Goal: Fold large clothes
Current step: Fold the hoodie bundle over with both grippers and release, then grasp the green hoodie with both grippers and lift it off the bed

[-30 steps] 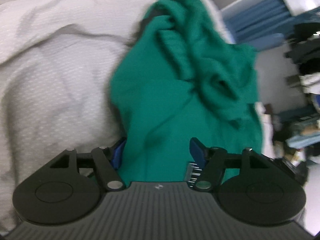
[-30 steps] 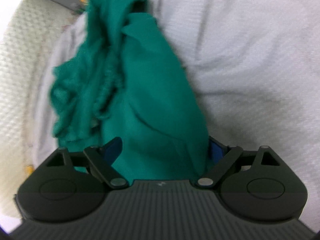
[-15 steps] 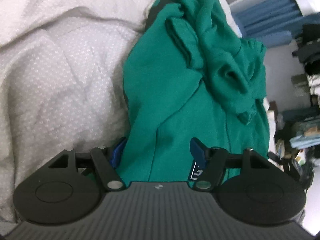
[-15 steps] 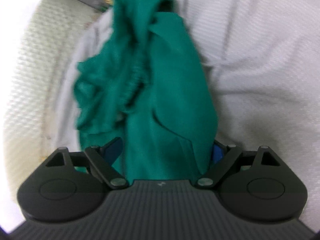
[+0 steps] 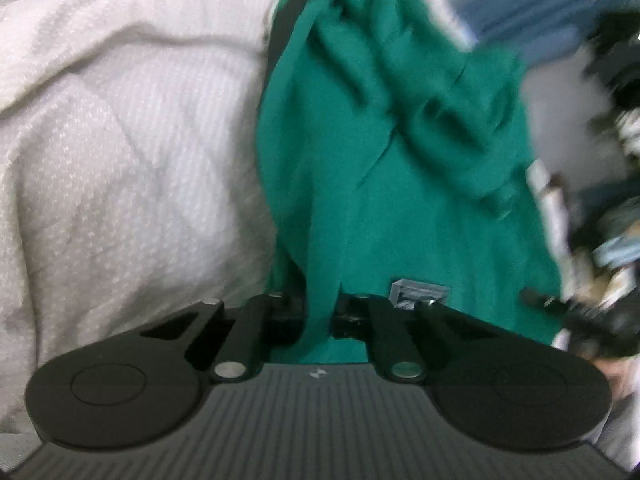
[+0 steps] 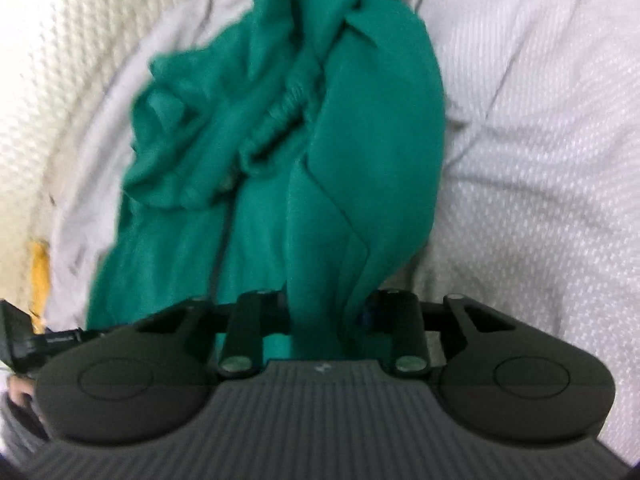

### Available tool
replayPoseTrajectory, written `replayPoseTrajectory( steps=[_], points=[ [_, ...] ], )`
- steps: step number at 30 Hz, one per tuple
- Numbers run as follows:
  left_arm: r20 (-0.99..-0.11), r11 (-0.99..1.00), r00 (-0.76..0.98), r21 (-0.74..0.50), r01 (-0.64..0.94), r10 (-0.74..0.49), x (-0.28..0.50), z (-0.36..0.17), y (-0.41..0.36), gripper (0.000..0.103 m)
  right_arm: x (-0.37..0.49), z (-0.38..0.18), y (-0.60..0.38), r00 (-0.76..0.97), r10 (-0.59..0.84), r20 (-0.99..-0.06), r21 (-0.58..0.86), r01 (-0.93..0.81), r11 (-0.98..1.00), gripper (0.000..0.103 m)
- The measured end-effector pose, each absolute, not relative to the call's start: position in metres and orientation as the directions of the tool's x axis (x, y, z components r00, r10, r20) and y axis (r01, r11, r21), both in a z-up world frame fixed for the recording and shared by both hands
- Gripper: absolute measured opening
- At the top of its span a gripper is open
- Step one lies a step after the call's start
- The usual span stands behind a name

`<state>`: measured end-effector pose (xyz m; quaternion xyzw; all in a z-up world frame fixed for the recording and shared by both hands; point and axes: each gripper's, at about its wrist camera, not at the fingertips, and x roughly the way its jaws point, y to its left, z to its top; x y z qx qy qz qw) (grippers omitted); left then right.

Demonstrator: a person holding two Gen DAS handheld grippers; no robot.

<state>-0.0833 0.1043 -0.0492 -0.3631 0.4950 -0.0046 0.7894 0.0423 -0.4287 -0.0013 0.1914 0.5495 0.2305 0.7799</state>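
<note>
Closing on the cloth is the change: both tools, which a moment ago stood wide with the green garment (image 5: 384,184) lying loose between their blue pads, have just drawn their jaws in. The left tool (image 5: 320,312) is now pinched almost fully shut on a thin gathered ridge of the garment's near edge, the cloth rising out of the narrow gap between its fingers. The right tool (image 6: 320,320) has narrowed onto a thicker bunch of the same edge, so its jaws stand a little further apart, with the fabric squeezed between them and standing up in a fold.

The garment lies crumpled on the bed, over a white bedspread (image 5: 132,152), its far part heaped in twisted folds with an elastic cuff or band (image 6: 280,116) showing in the right view. Its near edge is in both grips; the rest is unheld and rumpled.

For the task this looks like the end of the grasp and the start of handling: with two points of the near edge secured, the garment can be lifted, shaken out or drawn flat before any fold is made. No fold is yet laid. The right grip holds several layers, which may slip or drag extra cloth along when pulled
</note>
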Motion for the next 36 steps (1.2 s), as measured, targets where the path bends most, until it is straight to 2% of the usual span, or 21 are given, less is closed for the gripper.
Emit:
replayPoseTrajectory(
  steps=[3,7,16,25,31,34,36],
  points=[
    [-0.668,0.635,0.624,-0.697,-0.334,-0.406,-0.102,-0.031,0.127,0.008,0.038,0.014,-0.446,0.330,0.629,-0.703,0.631,-0.119,0.767,0.028],
    [-0.535,0.542,0.734,-0.795,-0.272,-0.417,-0.122,-0.003,0.151,0.007,0.035,0.032,-0.462,0.376,0.695,-0.613,0.713,-0.115,0.692,0.027],
    [-0.385,0.480,0.811,-0.864,-0.150,-0.440,-0.161,0.054,0.157,0.006,0.000,0.083,-0.486,0.458,0.766,-0.451,0.788,-0.198,0.583,0.025],
    [-0.325,0.467,0.811,-0.881,-0.073,-0.486,-0.260,0.101,0.133,0.007,-0.087,0.122,-0.517,0.475,0.780,-0.407,0.785,-0.254,0.565,0.025],
    [-0.331,0.427,0.805,-0.898,-0.108,-0.493,-0.332,0.074,0.117,0.007,-0.135,0.112,-0.528,0.484,0.762,-0.430,0.786,-0.215,0.580,0.026],
    [-0.321,0.414,0.808,-0.904,-0.106,-0.495,-0.342,0.060,0.114,0.007,-0.135,0.101,-0.528,0.494,0.756,-0.430,0.798,-0.184,0.574,0.026],
    [-0.283,0.387,0.822,-0.918,-0.083,-0.495,-0.337,0.058,0.118,0.007,-0.127,0.101,-0.526,0.502,0.760,-0.412,0.816,-0.168,0.553,0.026]
  ],
)
